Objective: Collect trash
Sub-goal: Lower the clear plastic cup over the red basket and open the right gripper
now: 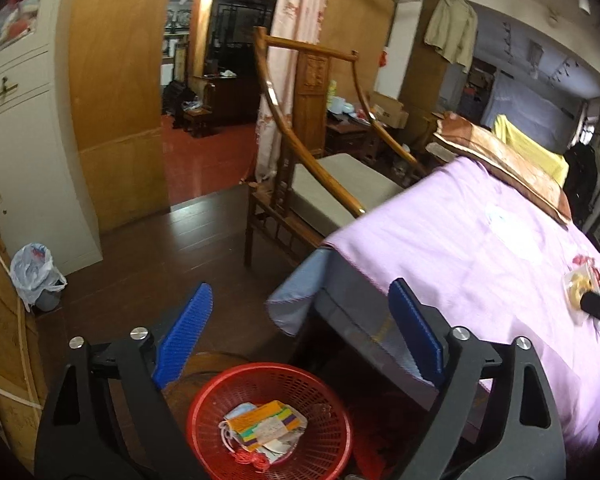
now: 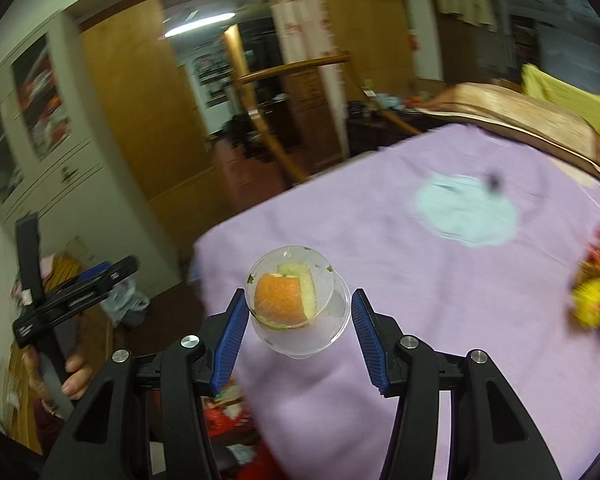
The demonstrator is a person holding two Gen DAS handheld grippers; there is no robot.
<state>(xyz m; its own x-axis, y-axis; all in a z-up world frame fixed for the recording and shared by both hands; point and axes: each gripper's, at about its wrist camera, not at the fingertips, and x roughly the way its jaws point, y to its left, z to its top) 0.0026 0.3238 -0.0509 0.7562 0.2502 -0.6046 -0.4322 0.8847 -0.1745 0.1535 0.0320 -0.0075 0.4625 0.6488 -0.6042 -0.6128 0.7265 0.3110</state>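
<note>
Above the red basket (image 1: 270,420) at six o'clock, the left gripper (image 1: 300,332) gapes empty; the right gripper (image 2: 300,330) clamps a clear cup (image 2: 300,304) holding orange peel (image 2: 278,296).

Left gripper (image 1: 300,336) jaws spread wide, empty. Red basket (image 1: 324,452) at six o'clock holds paper trash (image 1: 266,426). Purple-sheeted bed (image 1: 480,248) at three o'clock.
</note>
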